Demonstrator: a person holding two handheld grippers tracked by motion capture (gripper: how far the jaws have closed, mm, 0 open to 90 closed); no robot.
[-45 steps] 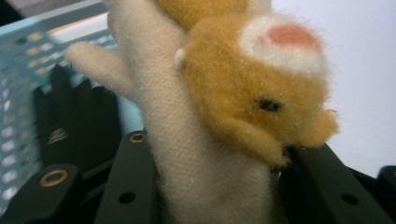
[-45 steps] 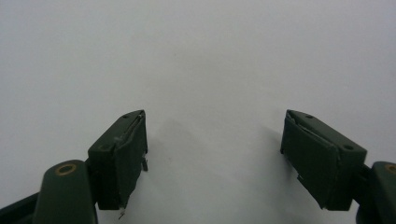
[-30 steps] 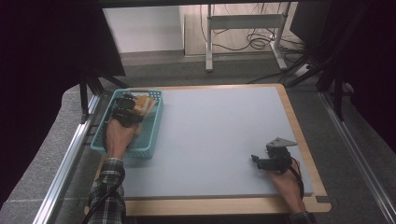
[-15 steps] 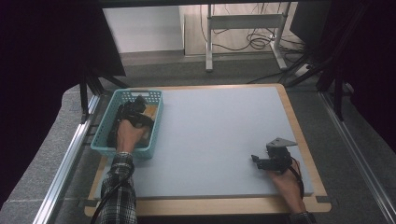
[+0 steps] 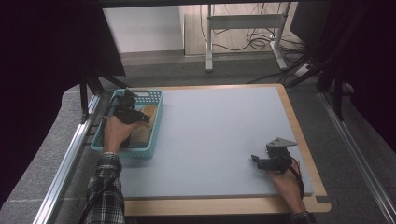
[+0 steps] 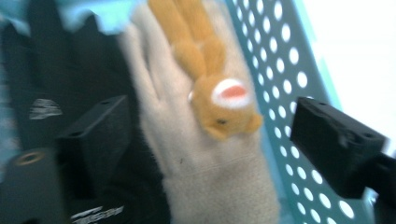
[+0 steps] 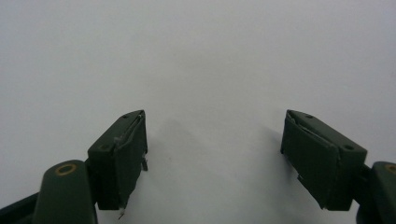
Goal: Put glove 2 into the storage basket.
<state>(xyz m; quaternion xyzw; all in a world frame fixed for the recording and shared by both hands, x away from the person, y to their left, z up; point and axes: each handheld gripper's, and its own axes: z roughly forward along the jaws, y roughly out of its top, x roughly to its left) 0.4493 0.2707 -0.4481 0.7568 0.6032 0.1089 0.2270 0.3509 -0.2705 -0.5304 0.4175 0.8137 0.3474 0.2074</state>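
While the right tongs (image 5: 256, 160) rest idle at the near right of the counter (image 5: 219, 135), well apart from the basket (image 5: 154, 125), their jaws stand wide open over bare grey surface and hold nothing. Farther off, at the counter's left edge, the left tongs (image 5: 140, 116) hang inside the basket with the jaws spread, one on each side of the glove (image 6: 205, 154) but not yet closed on it. That cream glove, with an orange plush animal (image 6: 212, 84) on its back, lies flat in the basket against the perforated wall, partly on top of a black glove (image 6: 51, 93) beside it. Judging from this, the work is at its start: the glove is lined up between the jaws, yet the grip is not made and nothing lies on the counter outside the basket. What seems left is closing on the glove, lifting it clear of the wall, and setting it down, probably on the open grey surface.
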